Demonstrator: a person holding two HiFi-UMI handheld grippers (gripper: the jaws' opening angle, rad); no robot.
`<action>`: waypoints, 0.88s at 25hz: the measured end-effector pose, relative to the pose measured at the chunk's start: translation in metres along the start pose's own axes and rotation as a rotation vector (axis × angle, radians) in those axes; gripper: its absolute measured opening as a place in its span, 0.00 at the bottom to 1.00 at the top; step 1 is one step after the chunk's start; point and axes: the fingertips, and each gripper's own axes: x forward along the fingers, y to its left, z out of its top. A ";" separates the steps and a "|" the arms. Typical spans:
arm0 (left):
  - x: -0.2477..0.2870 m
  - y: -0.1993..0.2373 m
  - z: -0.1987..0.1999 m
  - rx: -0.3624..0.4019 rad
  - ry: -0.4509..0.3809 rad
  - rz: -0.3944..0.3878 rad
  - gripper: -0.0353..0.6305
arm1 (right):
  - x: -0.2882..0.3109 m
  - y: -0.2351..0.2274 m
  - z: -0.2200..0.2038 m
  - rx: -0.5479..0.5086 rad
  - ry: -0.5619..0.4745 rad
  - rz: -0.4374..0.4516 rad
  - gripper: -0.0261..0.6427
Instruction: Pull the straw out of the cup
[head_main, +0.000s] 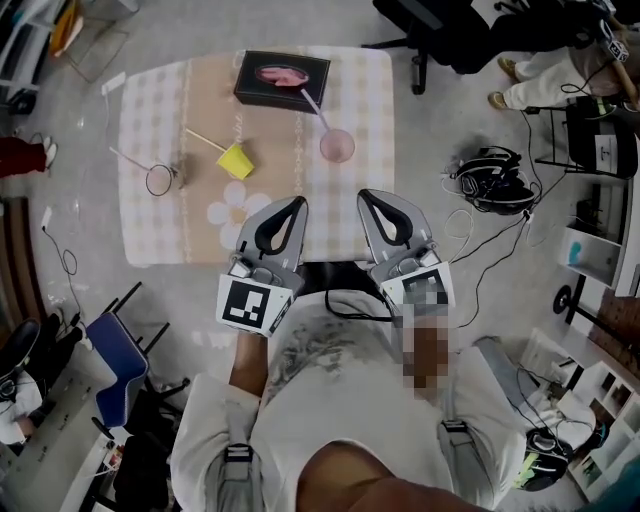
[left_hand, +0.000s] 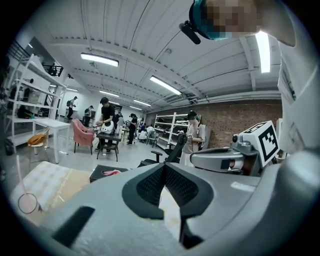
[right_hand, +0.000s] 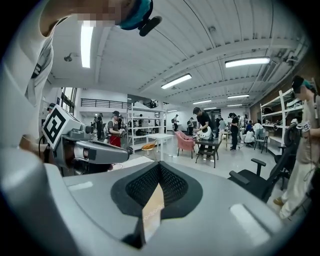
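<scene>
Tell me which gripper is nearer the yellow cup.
Left. The left gripper is below and right of the yellow cup; the right gripper is farther right, below the pink cup.

The cloth (head_main: 150, 110) looked soft and matt. The pink cup (head_main: 337, 146) seemed translucent plastic, the box (head_main: 281, 80) matt black. The left gripper (head_main: 296, 205) and right gripper (head_main: 366, 196) were smooth matt grey plastic with rough black pads (right_hand: 142, 187).

L claw (head_main: 297, 205) & R claw (head_main: 366, 197) both closed (empty), side by side.
</scene>
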 end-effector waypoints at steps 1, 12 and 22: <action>0.003 0.001 0.000 -0.004 -0.001 0.001 0.06 | 0.002 -0.002 0.000 0.001 -0.003 0.000 0.05; 0.033 0.012 -0.001 -0.027 -0.062 0.019 0.06 | 0.025 -0.022 -0.009 0.004 -0.011 -0.004 0.06; 0.056 0.026 -0.026 -0.042 0.013 0.020 0.06 | 0.048 -0.038 -0.026 -0.002 0.020 0.006 0.06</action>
